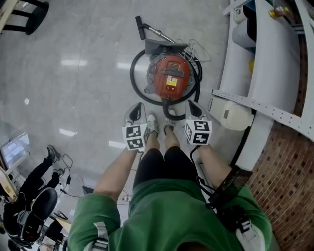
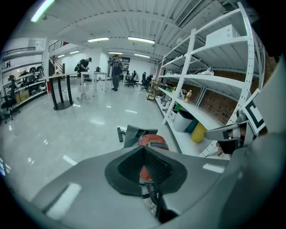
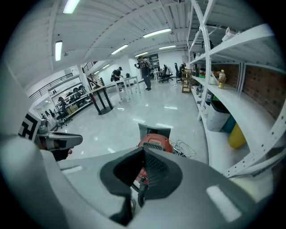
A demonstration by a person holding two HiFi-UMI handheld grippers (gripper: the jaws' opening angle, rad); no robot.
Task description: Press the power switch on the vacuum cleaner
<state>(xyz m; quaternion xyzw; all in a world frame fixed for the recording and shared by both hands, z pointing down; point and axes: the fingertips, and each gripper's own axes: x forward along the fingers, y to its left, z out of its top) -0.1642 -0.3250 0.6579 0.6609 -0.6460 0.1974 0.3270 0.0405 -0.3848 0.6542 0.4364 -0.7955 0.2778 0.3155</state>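
A red canister vacuum cleaner (image 1: 171,76) stands on the grey floor just ahead of my feet, a yellow label on its top. Its black hose (image 1: 133,78) loops around it, and the nozzle (image 1: 141,27) lies farther off. I cannot make out the power switch. My left gripper (image 1: 138,109) hangs shut and empty, short of the vacuum's near left side. My right gripper (image 1: 193,107) is shut and empty at the near right side. Neither touches the vacuum. The vacuum (image 2: 152,142) shows past the closed left gripper (image 2: 144,150), and likewise the vacuum (image 3: 154,143) past the right gripper (image 3: 144,152).
White metal shelving (image 1: 265,73) runs along the right, with a white bin (image 1: 235,115) on its lowest shelf near my right gripper. A white cable (image 1: 198,49) lies tangled behind the vacuum. A person sits at lower left (image 1: 34,191). A black table base (image 1: 29,14) stands far left.
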